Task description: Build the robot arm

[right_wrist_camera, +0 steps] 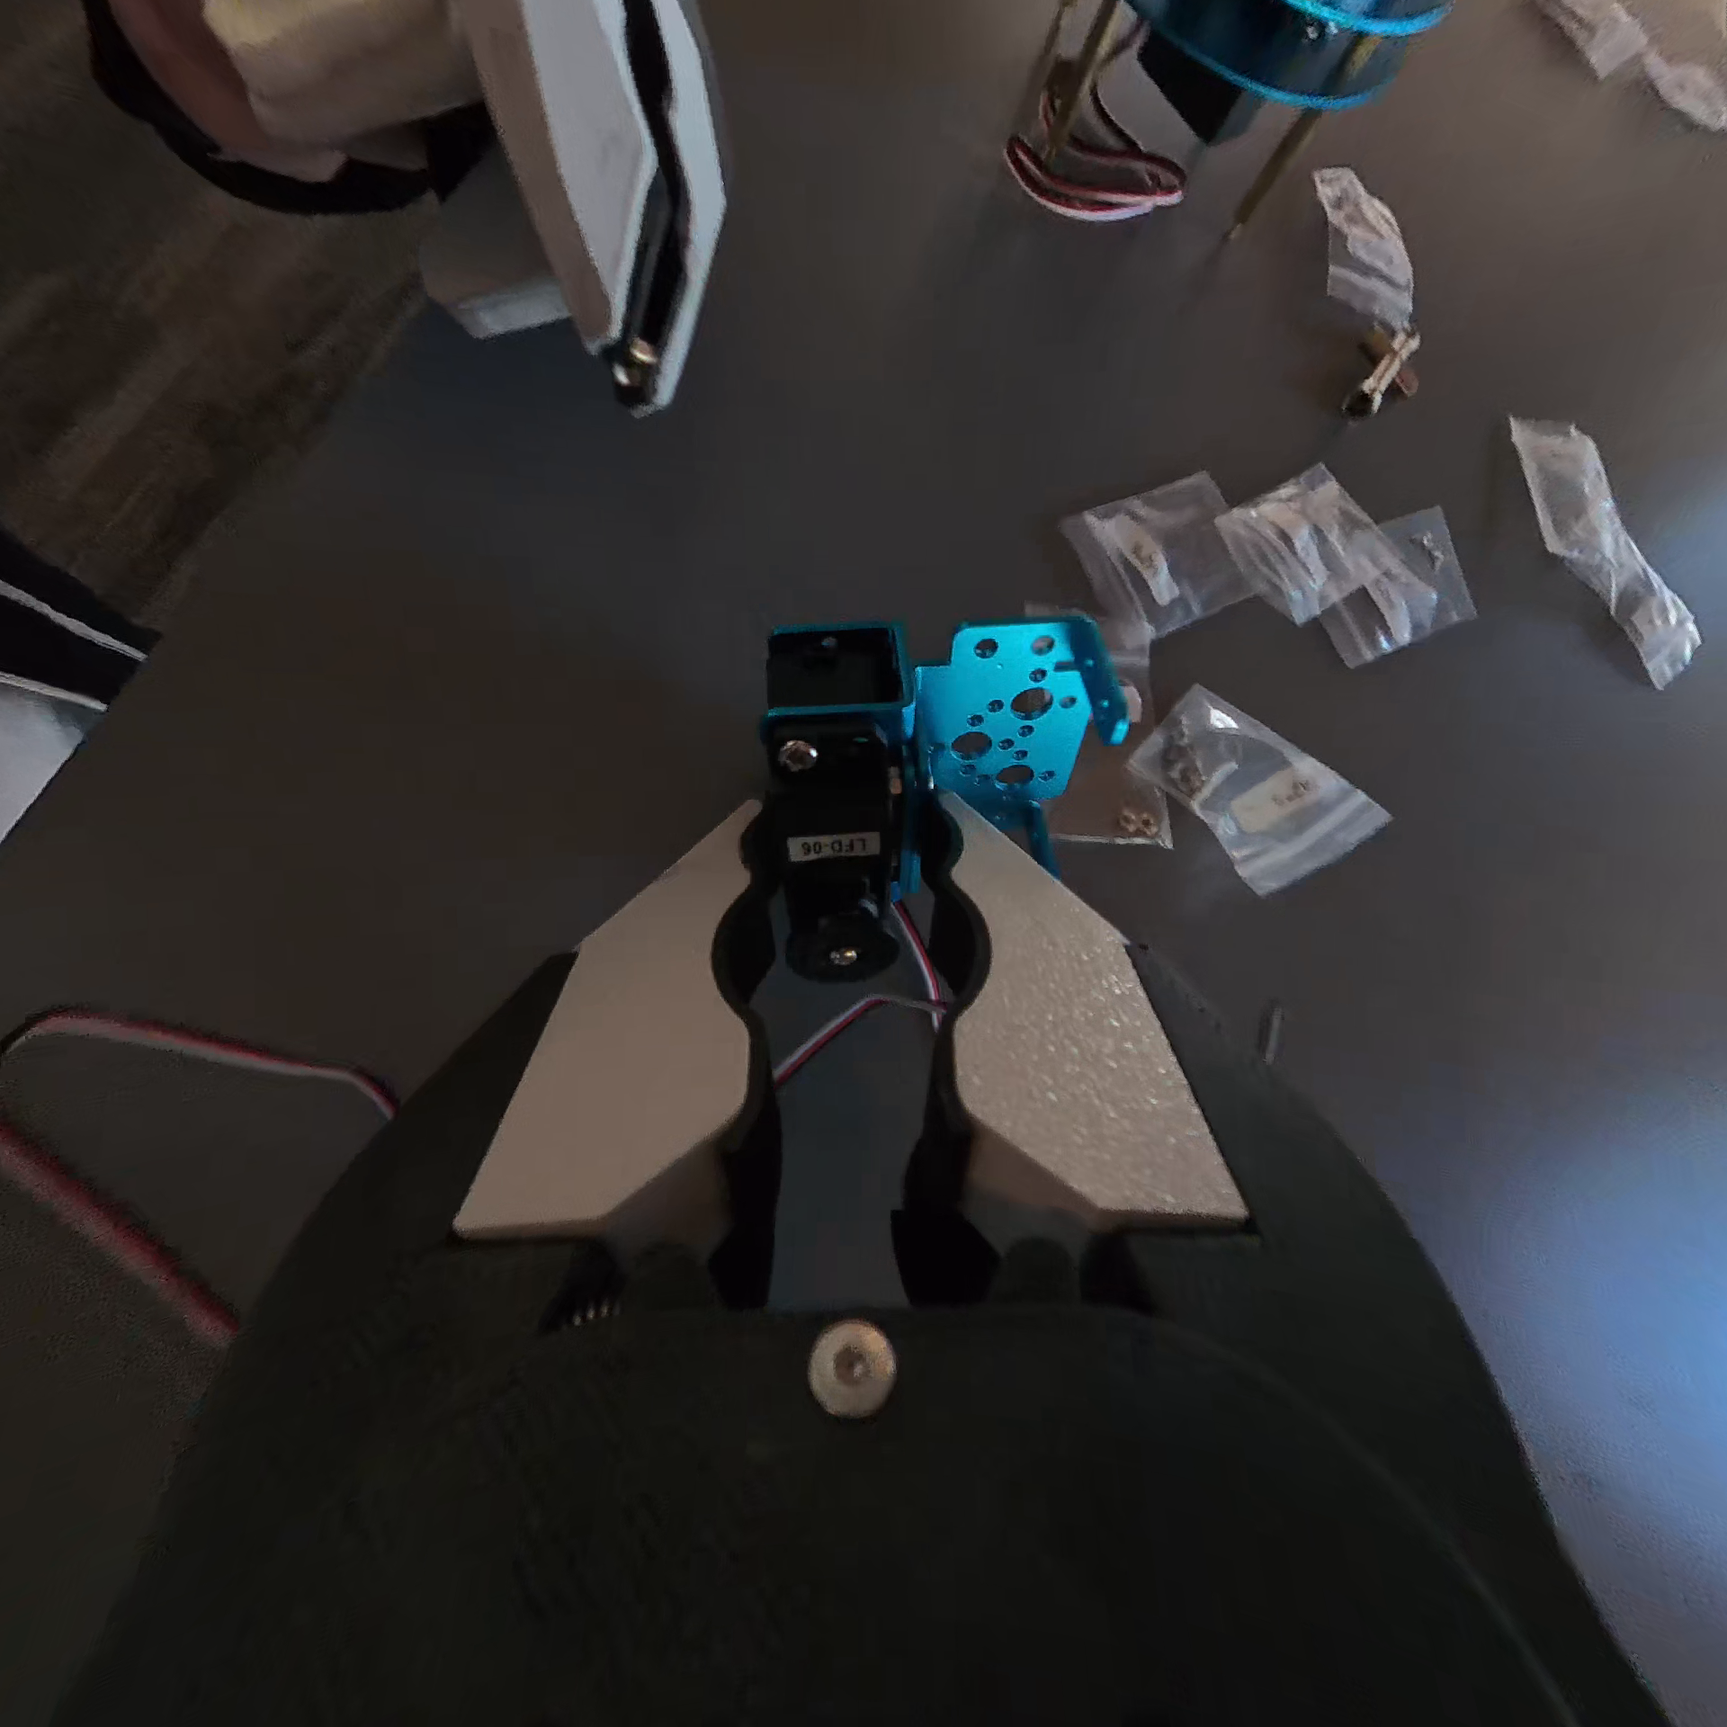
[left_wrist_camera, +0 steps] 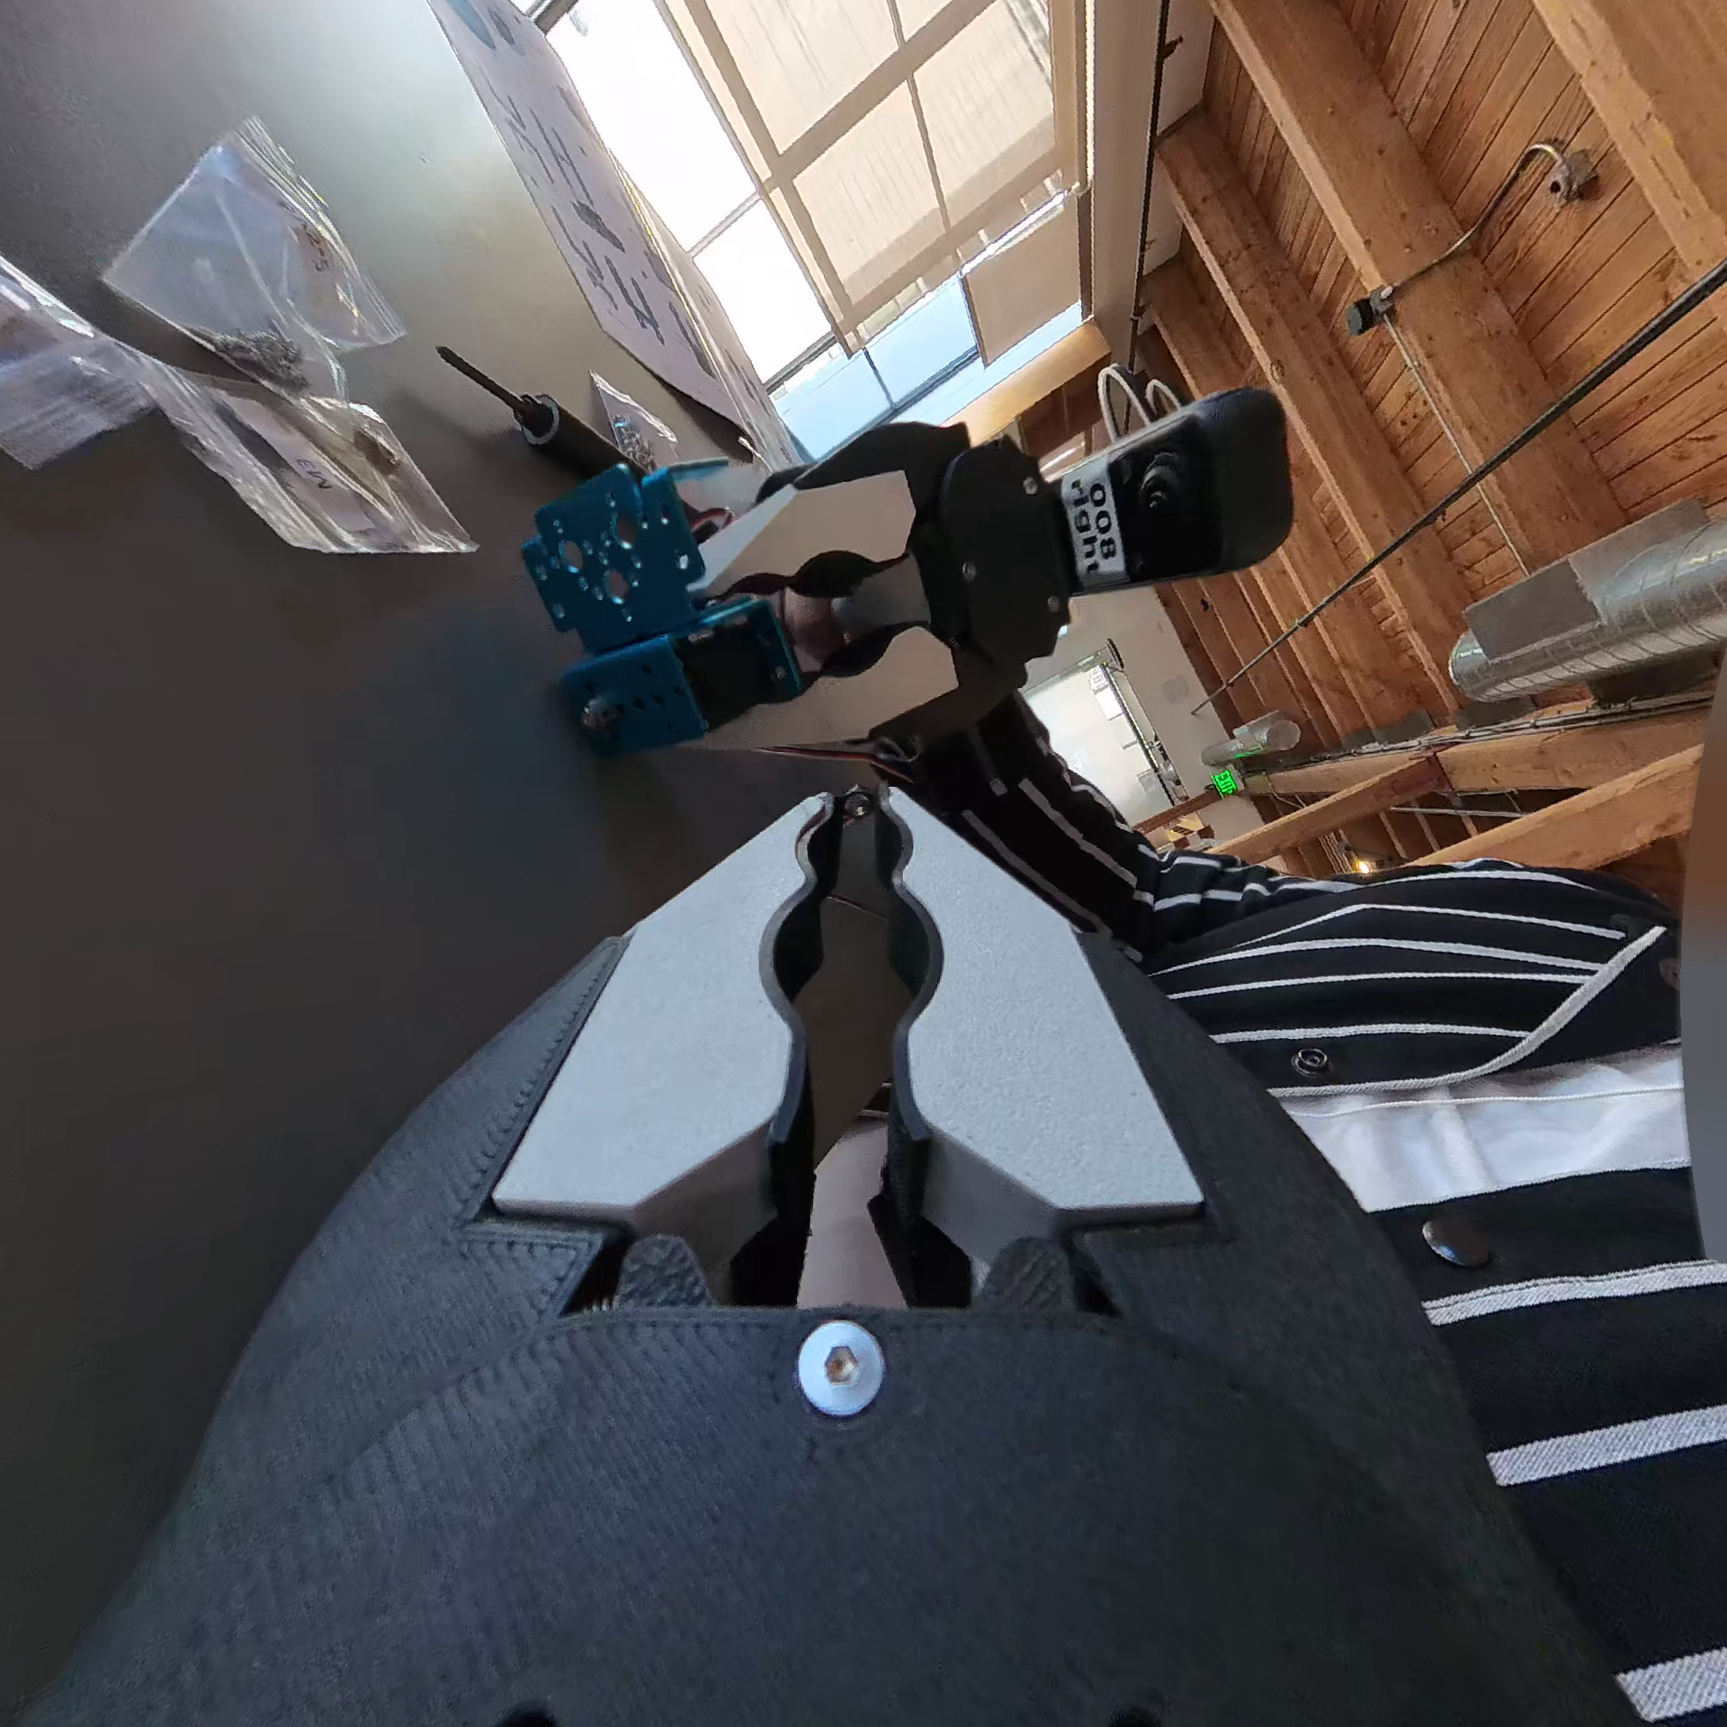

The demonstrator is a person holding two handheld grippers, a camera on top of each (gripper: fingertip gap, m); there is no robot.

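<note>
My right gripper [right_wrist_camera: 846, 815] is shut on a black servo [right_wrist_camera: 830, 832] fixed in a blue perforated metal bracket [right_wrist_camera: 1014, 720], which rests on the dark table [right_wrist_camera: 467, 654]. Servo wires [right_wrist_camera: 841, 1019] run back between its fingers. In the left wrist view the right gripper [left_wrist_camera: 738, 645] holds the same blue bracket [left_wrist_camera: 607, 561] just ahead of my left gripper. My left gripper [left_wrist_camera: 855, 806] is shut on a small screw [left_wrist_camera: 855, 802] pinched at its tips, held above the table. The left gripper also shows in the right wrist view [right_wrist_camera: 645, 374], up and left of the bracket.
Several clear plastic bags of hardware [right_wrist_camera: 1252, 785] [left_wrist_camera: 252, 243] lie beyond the bracket. A screwdriver [left_wrist_camera: 551, 421] lies on the table. A blue round base with wires [right_wrist_camera: 1280, 47] and a brass part [right_wrist_camera: 1383, 369] sit farther off. A person's striped sleeve [left_wrist_camera: 1075, 841] is at right. The tips of one gripper are about 8 cm away from the tips of the other.
</note>
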